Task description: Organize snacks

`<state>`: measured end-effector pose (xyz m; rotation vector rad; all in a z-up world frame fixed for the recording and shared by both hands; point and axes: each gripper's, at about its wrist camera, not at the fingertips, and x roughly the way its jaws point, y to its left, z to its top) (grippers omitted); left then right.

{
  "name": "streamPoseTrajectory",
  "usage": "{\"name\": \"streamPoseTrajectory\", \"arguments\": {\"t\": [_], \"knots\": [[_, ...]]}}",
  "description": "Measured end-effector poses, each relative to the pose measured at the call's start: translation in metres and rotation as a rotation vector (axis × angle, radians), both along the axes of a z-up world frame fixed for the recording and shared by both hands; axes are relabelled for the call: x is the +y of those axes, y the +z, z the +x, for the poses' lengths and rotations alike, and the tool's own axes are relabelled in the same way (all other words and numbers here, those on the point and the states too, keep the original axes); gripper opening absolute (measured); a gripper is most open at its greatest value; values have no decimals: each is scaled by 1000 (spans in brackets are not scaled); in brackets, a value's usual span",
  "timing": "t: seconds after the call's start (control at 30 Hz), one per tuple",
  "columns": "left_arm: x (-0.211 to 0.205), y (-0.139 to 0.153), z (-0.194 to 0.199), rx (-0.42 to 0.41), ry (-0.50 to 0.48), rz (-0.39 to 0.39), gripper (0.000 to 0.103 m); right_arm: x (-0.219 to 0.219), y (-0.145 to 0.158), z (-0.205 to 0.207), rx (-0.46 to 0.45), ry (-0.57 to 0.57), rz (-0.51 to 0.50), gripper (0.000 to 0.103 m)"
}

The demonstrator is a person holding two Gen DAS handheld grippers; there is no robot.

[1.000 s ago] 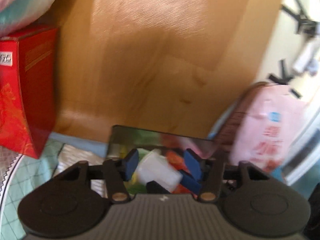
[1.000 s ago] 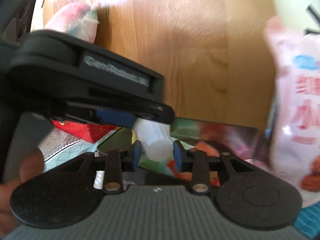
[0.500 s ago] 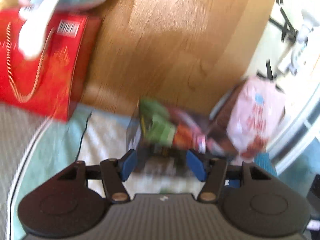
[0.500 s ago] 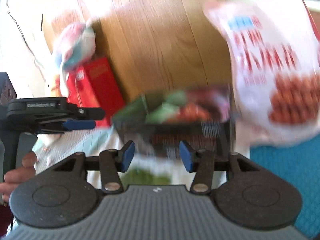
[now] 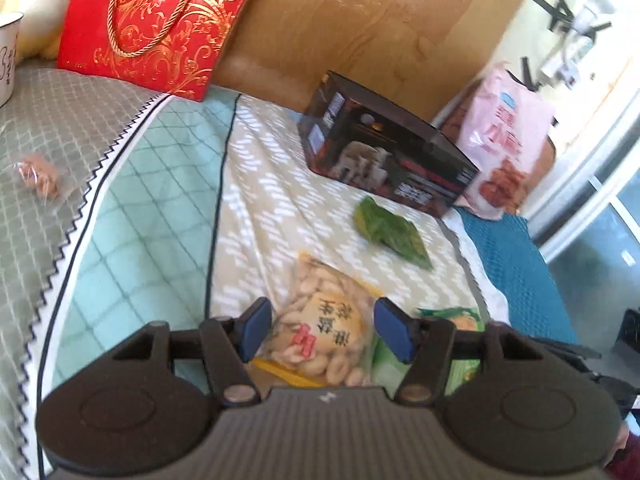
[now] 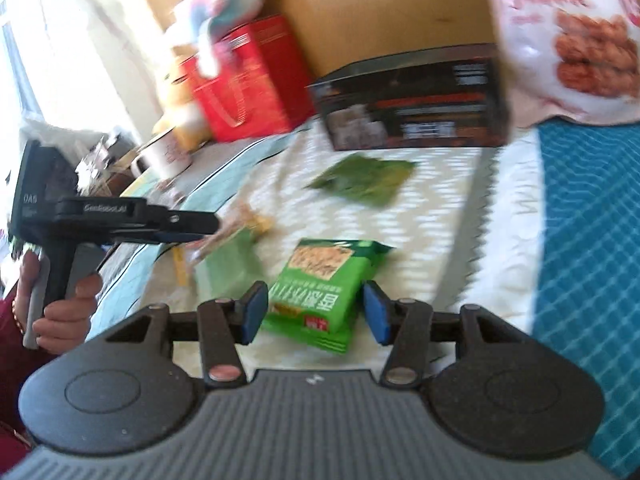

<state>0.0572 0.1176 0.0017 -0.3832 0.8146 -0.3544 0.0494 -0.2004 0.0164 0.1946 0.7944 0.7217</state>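
Lying on the patterned bed cover (image 5: 280, 200) are the loose snacks: a yellow-edged bag of peanuts (image 5: 326, 320), a bright green snack packet (image 6: 326, 292), and a dark green flat packet (image 5: 390, 232) nearer to the dark snack box (image 5: 384, 160). The box stands against the wooden headboard (image 5: 360, 32), just beside a pink bag of snacks (image 5: 506, 144); from these views I cannot tell what is inside it.

The left gripper (image 5: 322, 330) hangs low over the peanut bag with its jaws wide apart, one on each side of the bag, holding nothing. The right gripper (image 6: 314, 314) stands the same way around the bright green packet, jaws open and empty.

I judge the step in hand is the picking of loose packets to carry to the box. The next move calls for lowering each gripper until the jaws reach the packet's sides, then closing gently, because such soft bags can slip or crumple. A red gift bag (image 5: 160, 20) and a small wrapped snack (image 5: 38, 174) are well apart, on the left.
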Motion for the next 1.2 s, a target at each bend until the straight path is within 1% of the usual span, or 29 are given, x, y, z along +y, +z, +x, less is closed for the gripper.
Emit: {"name": "streamPoseTrajectory", "arguments": {"t": [0.03,0.07,0.1,0.2,0.27,0.33,0.4,0.47,0.5,0.63,0.7,0.77,0.8,0.87,0.93,0.97,1.0,1.07,1.13,1.17,1.2], "knots": [[0,1,-4,-7,-1,-3,60,5,1,-5,-23,5,-21,62],[1,4,-6,-14,1,-9,60,12,1,-9,-45,12,-44,68],[2,7,-10,-21,3,-20,60,17,1,-13,-66,17,-66,71],[7,18,-18,-57,-13,-64,61,24,3,-22,-133,6,-140,71],[7,24,-23,-82,-21,-81,61,18,7,-25,-189,-49,-171,71],[8,27,-26,-93,-20,-95,61,13,17,-28,-226,-73,-150,71],[10,28,-29,-97,-15,-110,61,15,24,-29,-231,-28,-102,71],[13,27,-32,-97,-6,-123,61,25,25,-33,-237,42,-96,71],[15,26,-33,-95,-1,-127,61,34,24,-35,-245,79,-110,71],[22,23,-34,-79,27,-133,61,73,13,-42,-279,169,-187,71],[25,21,-35,-71,39,-136,61,94,6,-46,-336,196,-270,70],[27,20,-36,-66,45,-134,61,110,-3,-47,-409,164,-401,69],[28,20,-37,-66,49,-133,61,110,-5,-46,-432,138,-434,69],[32,17,-38,-60,55,-137,63,102,-7,-34,-429,45,-451,70],[36,15,-38,-50,63,-145,63,90,-9,-18,-426,-96,-491,69],[38,14,-39,-45,65,-150,63,81,-6,-12,-413,-149,-486,69],[40,12,-40,-40,65,-158,63,73,-2,-8,-395,-164,-445,70],[44,10,-42,-29,64,-181,63,62,10,-9,-383,-149,-337,71],[47,7,-44,-26,71,-197,63,64,18,-11,-367,-57,-256,71],[49,6,-45,-26,80,-197,63,68,19,-10,-338,-2,-218,71],[50,5,-44,-23,89,-196,63,73,19,-8,-290,69,-170,71]]}}
